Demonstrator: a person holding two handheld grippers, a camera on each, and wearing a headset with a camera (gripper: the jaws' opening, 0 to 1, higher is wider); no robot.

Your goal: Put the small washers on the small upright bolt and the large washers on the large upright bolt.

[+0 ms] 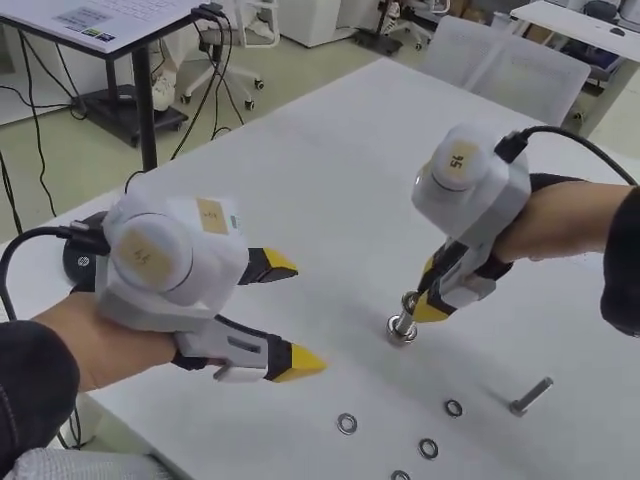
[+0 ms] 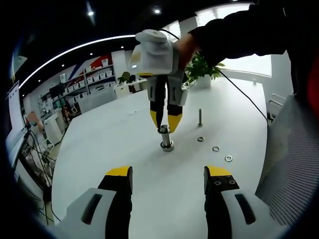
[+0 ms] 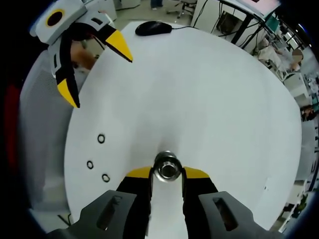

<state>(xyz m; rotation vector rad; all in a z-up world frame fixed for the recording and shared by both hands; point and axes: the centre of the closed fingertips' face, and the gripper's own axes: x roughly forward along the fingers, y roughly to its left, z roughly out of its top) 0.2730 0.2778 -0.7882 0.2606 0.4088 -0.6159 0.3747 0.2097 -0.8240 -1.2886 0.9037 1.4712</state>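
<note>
Right gripper w/ yellow tips: clenched on top of large upright silver bolt. Left gripper: released, well apart. White tabletop, office desks behind. Four small steel washers loose near bolt; small grey bolt flat beside them.

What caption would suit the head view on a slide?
Right gripper holds a washer over the upright bolt; the open left gripper hovers beside spare washers on the table.

Washers lie on the table before the upright bolt.
</note>
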